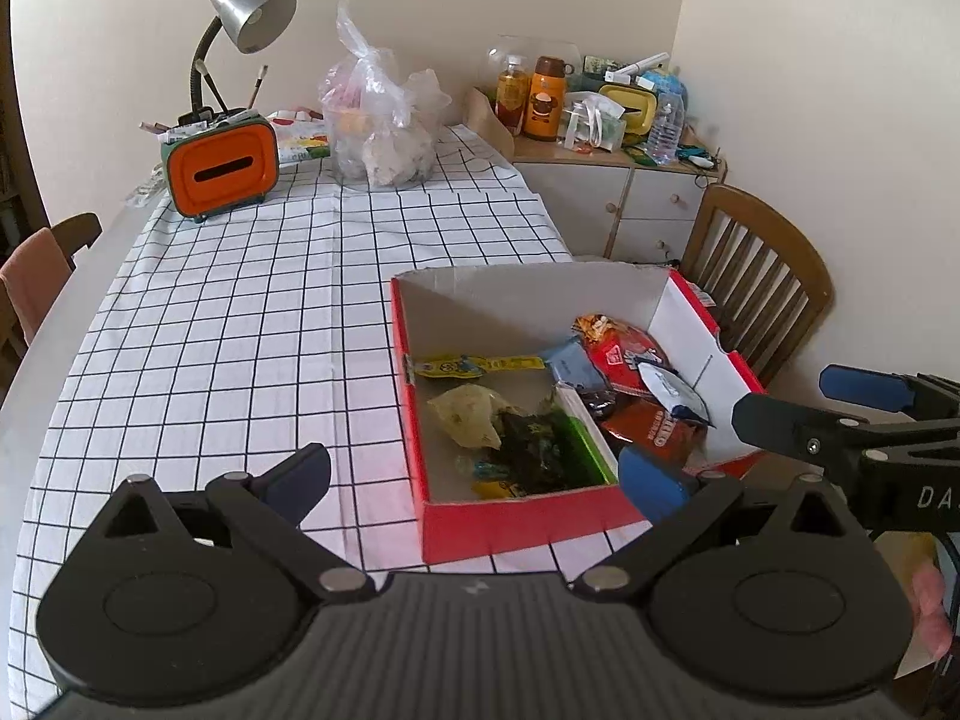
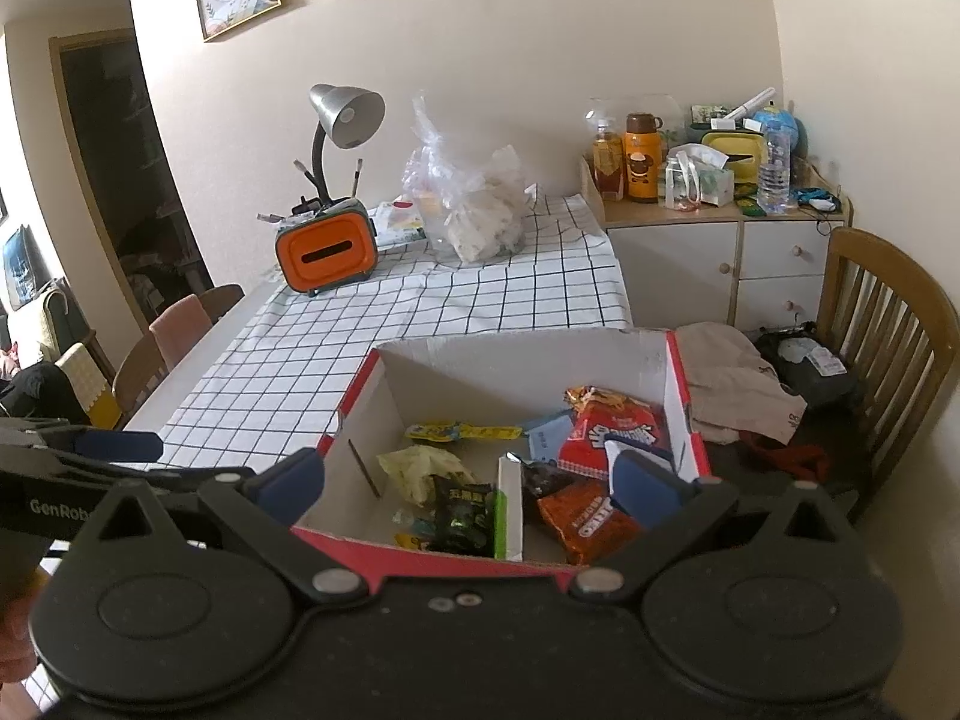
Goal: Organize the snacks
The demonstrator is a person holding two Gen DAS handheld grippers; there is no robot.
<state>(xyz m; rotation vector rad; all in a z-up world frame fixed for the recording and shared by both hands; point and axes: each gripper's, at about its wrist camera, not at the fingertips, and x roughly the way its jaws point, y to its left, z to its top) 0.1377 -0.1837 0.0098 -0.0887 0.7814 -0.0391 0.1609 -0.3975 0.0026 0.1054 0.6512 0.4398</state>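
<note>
I have both grippers held back from the red cardboard box [image 1: 528, 522], which sits on the checked tablecloth [image 1: 240, 312] at the table's near right corner. My left gripper [image 1: 474, 480] has its fingers spread wide and holds nothing; the box lies at about 1 o'clock from it. My right gripper [image 2: 474, 480] is likewise spread and empty, with the box straight ahead at 12 o'clock.

As far as I can judge, the sorting is nearly done. A white divider [image 2: 510, 504] splits the box. On its left lie a crumpled yellow-green packet [image 2: 420, 471], a dark green packet [image 2: 465, 513] and a long yellow strip packet [image 2: 462, 432]; on its right sit the red snack bags [image 2: 612, 432], an orange-red bag [image 2: 585, 522] and a blue pouch [image 2: 546, 435]. I see no loose snacks on the cloth around the box. At the far end, at 11 o'clock, stand an orange tissue box [image 1: 222, 168] and a clear plastic bag [image 1: 384, 138], whose contents I cannot make out.
</note>
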